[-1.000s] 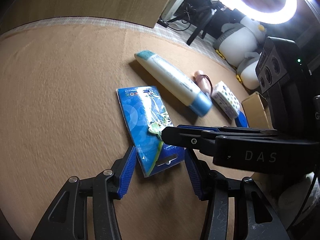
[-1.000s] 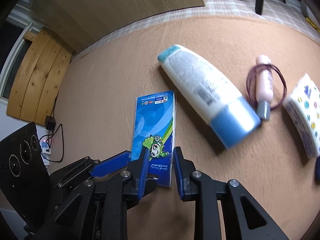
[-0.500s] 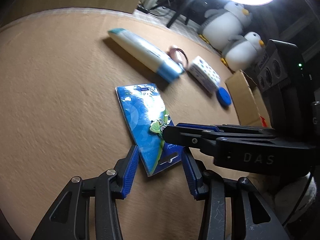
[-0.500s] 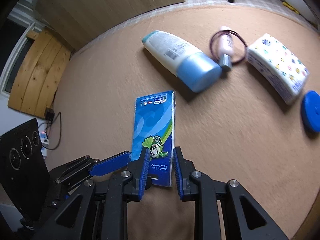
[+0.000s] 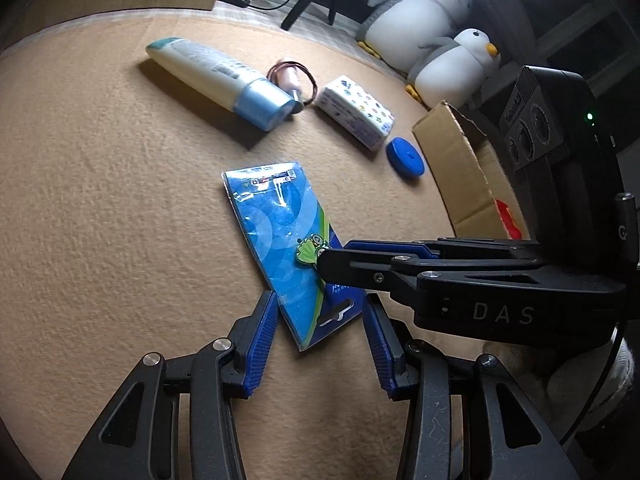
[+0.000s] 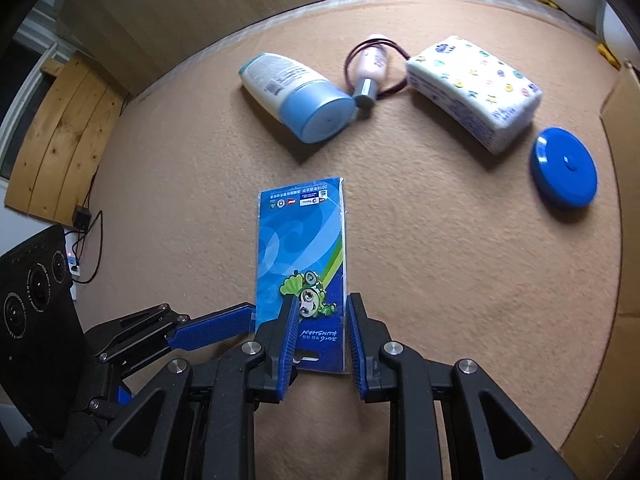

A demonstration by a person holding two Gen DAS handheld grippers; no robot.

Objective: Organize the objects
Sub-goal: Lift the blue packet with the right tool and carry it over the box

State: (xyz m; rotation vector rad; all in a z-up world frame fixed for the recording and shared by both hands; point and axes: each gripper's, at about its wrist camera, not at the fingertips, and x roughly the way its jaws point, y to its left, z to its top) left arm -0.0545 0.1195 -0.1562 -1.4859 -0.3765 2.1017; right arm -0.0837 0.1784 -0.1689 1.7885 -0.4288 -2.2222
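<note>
A blue card (image 5: 280, 232) (image 6: 300, 240) with a green frog badge hangs just above the tan carpet, carried by both grippers. My left gripper (image 5: 320, 304) is shut across the card's lower end, its pads against the two side edges. My right gripper (image 6: 322, 304) comes in from the right in the left wrist view. One pad lies over the card face beside the badge and the other touches the card's right edge. Its jaws are opening slightly with the card between them. One blue finger (image 6: 212, 328) of the left gripper touches the card's left edge.
On the carpet beyond lie a white lotion bottle (image 6: 300, 96) with a blue cap, a pink tube (image 6: 372, 64) inside a hair tie, a patterned tissue pack (image 6: 476, 88) and a blue round disc (image 6: 564, 168). An open cardboard box (image 5: 456, 160) stands at the right. Two penguin plushes (image 5: 420, 12) sit behind.
Both grippers have carried the card sideways over the carpet. The bottle and tissue pack have slid left in view, and the blue disc and the cardboard box have come into sight.
</note>
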